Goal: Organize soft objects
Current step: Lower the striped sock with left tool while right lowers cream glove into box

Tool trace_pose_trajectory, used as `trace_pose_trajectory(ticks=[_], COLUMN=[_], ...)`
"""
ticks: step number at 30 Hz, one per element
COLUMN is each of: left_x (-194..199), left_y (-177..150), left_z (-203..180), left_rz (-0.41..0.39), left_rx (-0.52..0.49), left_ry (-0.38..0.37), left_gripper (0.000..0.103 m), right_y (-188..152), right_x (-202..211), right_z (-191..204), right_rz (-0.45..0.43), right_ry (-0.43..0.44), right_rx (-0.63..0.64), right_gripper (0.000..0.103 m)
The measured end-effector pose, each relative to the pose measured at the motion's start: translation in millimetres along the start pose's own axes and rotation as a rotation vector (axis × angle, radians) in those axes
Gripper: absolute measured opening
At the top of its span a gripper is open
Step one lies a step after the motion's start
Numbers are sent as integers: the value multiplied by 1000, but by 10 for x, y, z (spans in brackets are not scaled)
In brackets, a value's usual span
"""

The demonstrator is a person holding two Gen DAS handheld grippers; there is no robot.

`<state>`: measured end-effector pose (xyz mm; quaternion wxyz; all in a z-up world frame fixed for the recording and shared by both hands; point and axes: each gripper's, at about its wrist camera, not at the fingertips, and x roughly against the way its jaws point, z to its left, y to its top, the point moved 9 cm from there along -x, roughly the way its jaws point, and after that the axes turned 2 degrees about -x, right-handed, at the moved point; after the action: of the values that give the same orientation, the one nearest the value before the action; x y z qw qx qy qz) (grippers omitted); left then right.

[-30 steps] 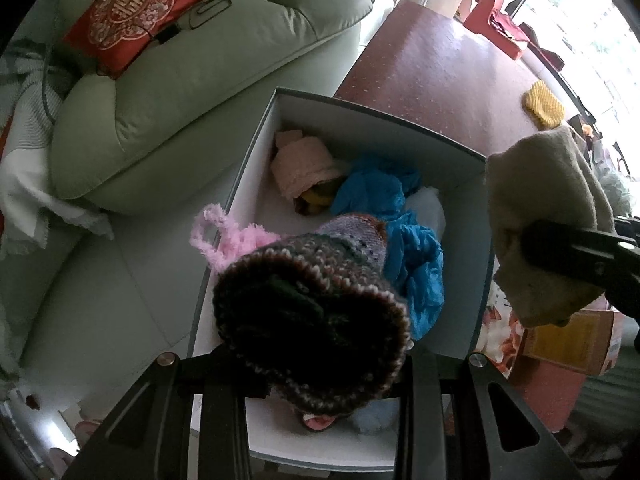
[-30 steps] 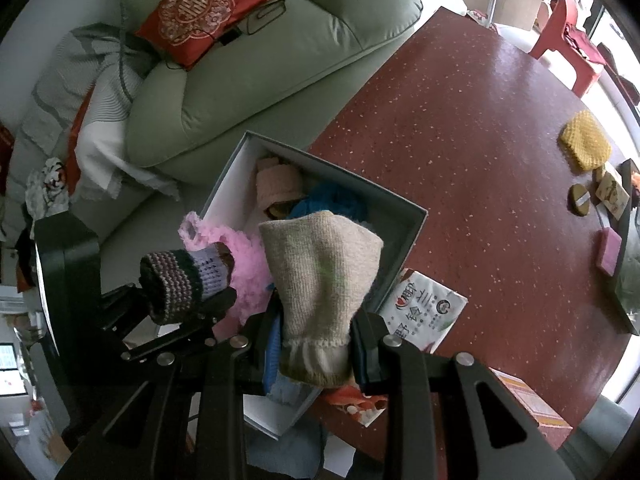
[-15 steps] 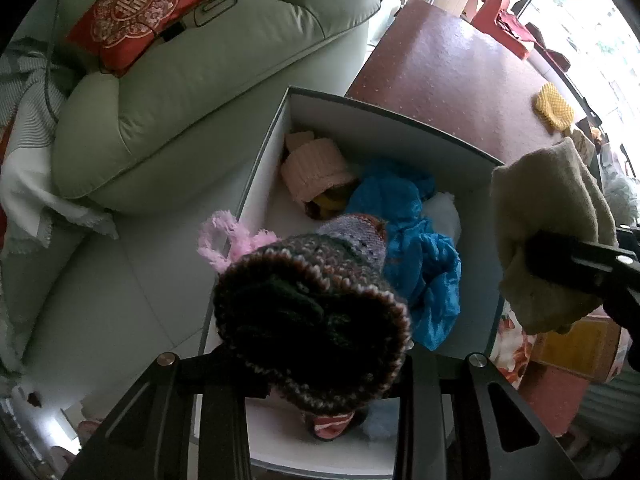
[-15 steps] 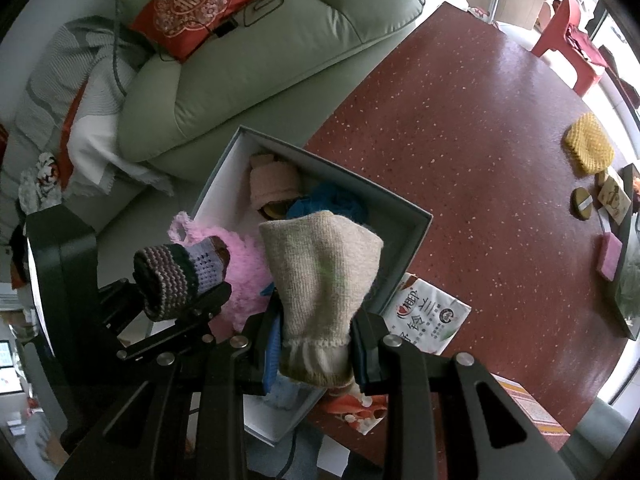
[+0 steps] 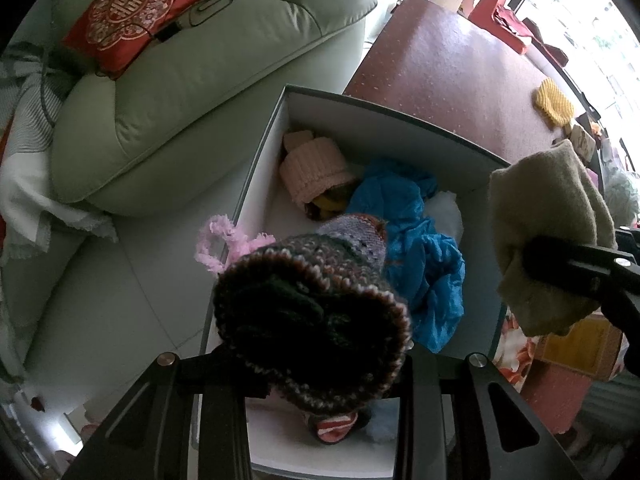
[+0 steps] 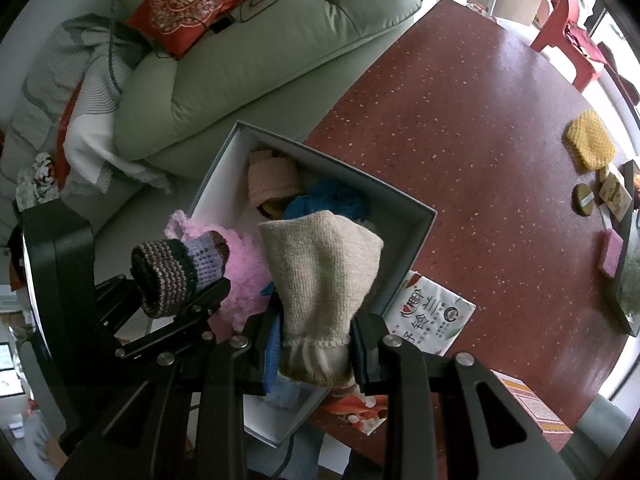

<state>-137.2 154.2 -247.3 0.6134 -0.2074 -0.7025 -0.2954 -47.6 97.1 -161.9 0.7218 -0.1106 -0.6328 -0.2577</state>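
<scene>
Both tongs are loaded and poised over the open box [image 5: 400, 120], so the step in hand looks like the drop: two knitted pieces waiting to join the pile inside. The left tongs [image 5: 316, 364] are clamped on a striped knit hat [image 5: 312, 320], a chunky tube of brown, white and lilac bands whose dark open mouth faces the left wrist camera. It hangs directly above the near half of the box. The right tongs [image 6: 316, 360] are clamped on a beige knit piece [image 6: 320, 276], finely ribbed, with a gathered cuff pinched between the pads and the rest standing up like a soft pouch. In the left wrist view it hangs just over the box's right wall.

The box is stiff card, white inside with a grey rim, and sits at the edge of the red speckled bench [image 6: 460, 140] beside a pale green sofa [image 5: 200, 80]. It already holds a ribbed peach hat [image 5: 312, 168], a crumpled, shiny blue cloth [image 5: 416, 248], something fluffy and white, and a fuzzy pink piece [image 6: 244, 272] spilling over the left rim.

The next move probably calls for lowering each piece into the free space and parting the pads. The springy knits may cling or bounce back out. A yellow knit piece [image 6: 592, 140] lies well apart on the bench, likely still to be collected.
</scene>
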Motion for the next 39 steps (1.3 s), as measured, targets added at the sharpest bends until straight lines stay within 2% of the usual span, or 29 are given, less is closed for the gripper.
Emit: trace_pose_trajectory(ticks=[39], left_x=[-149], left_y=[134], left_z=[-66], left_rz=[27], left_rx=[-82], left_ry=[13], left_gripper=[34], right_y=[31], right_x=[-109], right_z=[-189], right_rz=[4], right_ry=[-33], right_rx=[-97], right_gripper=[32])
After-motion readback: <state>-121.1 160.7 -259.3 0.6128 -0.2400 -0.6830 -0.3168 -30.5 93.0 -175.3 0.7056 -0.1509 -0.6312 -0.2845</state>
